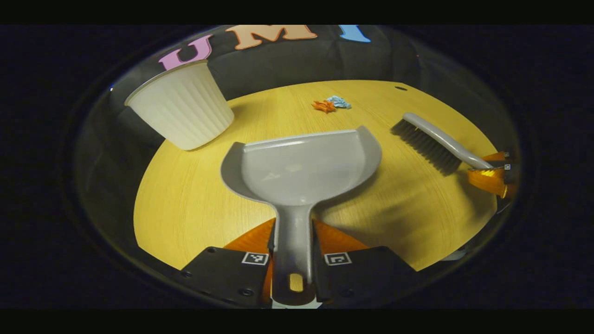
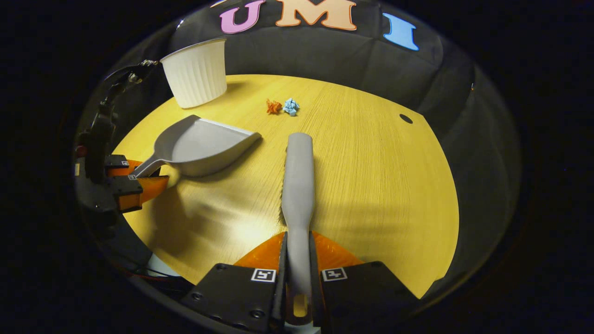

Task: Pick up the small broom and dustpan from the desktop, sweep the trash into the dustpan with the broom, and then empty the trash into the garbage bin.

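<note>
My left gripper (image 1: 293, 241) is shut on the handle of the grey dustpan (image 1: 301, 164), whose pan faces the far side of the yellow table. My right gripper (image 2: 298, 253) is shut on the handle of the grey broom (image 2: 298, 178), bristles along its left side. Two crumpled scraps, one orange (image 1: 324, 106) and one blue (image 1: 338, 102), lie together farther back on the table; in the right gripper view the orange scrap (image 2: 273, 106) and blue scrap (image 2: 291, 106) sit beyond the broom's tip. The broom (image 1: 434, 141) and right gripper (image 1: 492, 174) show at the right of the left gripper view. The dustpan (image 2: 202, 146) and left gripper (image 2: 139, 178) show at the left of the right gripper view.
A white ribbed bin (image 1: 181, 106) stands at the table's far left corner, also the white bin (image 2: 197, 76) behind the dustpan. The round yellow table (image 2: 371, 176) has a small dark hole (image 2: 406, 118) near its far right edge. Black cloth walls surround it.
</note>
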